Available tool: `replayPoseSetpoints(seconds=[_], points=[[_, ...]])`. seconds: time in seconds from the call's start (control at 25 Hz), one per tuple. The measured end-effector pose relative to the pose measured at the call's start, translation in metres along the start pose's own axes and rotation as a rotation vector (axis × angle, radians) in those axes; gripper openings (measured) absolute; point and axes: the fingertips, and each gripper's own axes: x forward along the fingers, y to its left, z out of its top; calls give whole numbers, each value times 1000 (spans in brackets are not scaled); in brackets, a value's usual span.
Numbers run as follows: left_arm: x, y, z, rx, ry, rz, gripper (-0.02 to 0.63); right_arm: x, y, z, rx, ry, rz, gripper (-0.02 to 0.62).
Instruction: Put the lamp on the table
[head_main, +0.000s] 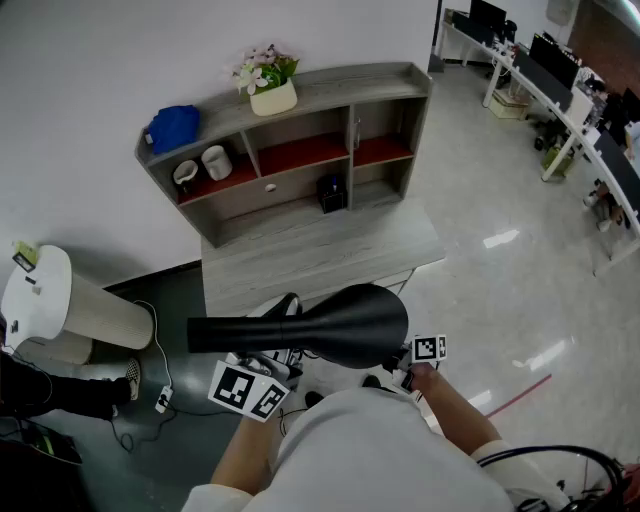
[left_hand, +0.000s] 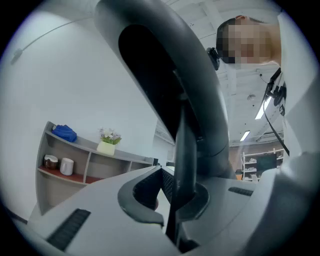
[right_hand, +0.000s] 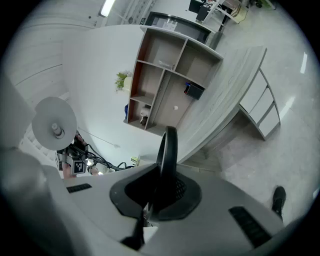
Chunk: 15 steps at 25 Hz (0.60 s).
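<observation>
Just matte-black flared lamp (head_main: 330, 325), grey woodgrain table (head_main: 330, 250)

Bright, even indoor light fills every view. Long ceiling tubes (left_hand: 263, 107) glow above and to the right of the left fingers (left_hand: 140, 197), and the glossy floor (head_main: 501, 238) throws back white glare streaks. Shadows are soft. Both gripper views are fisheye and black at the corners, bowing the shelf unit (right_hand: 165, 80) beyond the fingers. The black lamp (left_hand: 165, 75) right at the fingers is blurred, nearly a silhouette.
</observation>
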Motion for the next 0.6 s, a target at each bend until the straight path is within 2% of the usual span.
replayPoseSetpoints(seconds=[0.44,0.6], points=[[-3,-3,-1,-2,4,5,8,-2,-1,-4,-2,4,-2,17],[-4,-3,-2,-2,6,7,8,2,11,-4,9,-4,68,17]])
